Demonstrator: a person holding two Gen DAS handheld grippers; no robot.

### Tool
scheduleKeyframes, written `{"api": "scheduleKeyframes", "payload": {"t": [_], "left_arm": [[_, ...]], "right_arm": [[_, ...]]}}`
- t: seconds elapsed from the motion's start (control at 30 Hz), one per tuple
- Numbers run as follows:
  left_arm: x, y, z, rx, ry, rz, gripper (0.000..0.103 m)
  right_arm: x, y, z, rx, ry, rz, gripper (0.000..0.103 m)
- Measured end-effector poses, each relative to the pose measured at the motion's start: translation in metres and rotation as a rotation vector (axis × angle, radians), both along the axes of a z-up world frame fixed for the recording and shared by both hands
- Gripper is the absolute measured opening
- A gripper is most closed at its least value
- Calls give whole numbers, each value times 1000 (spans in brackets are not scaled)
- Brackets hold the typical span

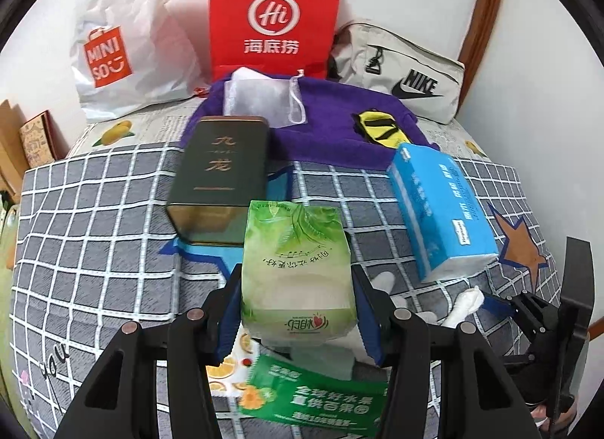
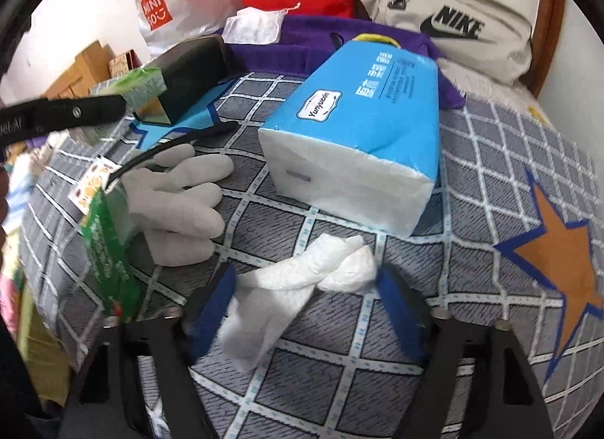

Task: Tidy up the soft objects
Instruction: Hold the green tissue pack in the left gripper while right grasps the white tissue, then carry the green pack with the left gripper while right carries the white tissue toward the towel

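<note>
Green plastic-wrapped tissue pack (image 1: 298, 273): light, squashy; left hand-held gripper (image 1: 298, 310) clamps its sides. Right hand-held gripper (image 2: 305, 303) spread wide around crumpled white tissue (image 2: 298, 280).

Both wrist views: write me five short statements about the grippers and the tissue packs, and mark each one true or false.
1. The left gripper is clamped on the green tissue pack. True.
2. The right gripper grips the blue tissue pack. False: its jaws stand open around a crumpled white tissue.
3. The blue tissue pack lies on the checked bedsheet. True.
4. The dark tin box stands upright. False: it lies flat.
5. A white glove lies left of the crumpled tissue. True.
</note>
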State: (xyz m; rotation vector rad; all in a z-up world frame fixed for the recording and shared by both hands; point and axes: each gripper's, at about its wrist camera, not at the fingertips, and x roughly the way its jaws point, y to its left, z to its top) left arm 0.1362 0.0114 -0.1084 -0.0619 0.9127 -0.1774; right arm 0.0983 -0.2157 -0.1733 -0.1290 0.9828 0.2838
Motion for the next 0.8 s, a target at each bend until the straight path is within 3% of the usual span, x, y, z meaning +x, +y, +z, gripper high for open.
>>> {"api": "scheduleKeyframes", "payload": {"t": [0.07,0.13,0.23,0.8], "left_arm": [[0,5,0,-2,2,9,51],[-1,10,-1,-1,4,20,51],[-4,16,0,-7,-1,31,51],[-7,25,9,-37,-34,24,51]], "right_arm": [[0,-2,1,3,-13,1,60],[0,-4,3,12,-16,0,41],[-1,-9,5,31,-7,3,31],[-23,-14,51,113,-74,64,28]]}}
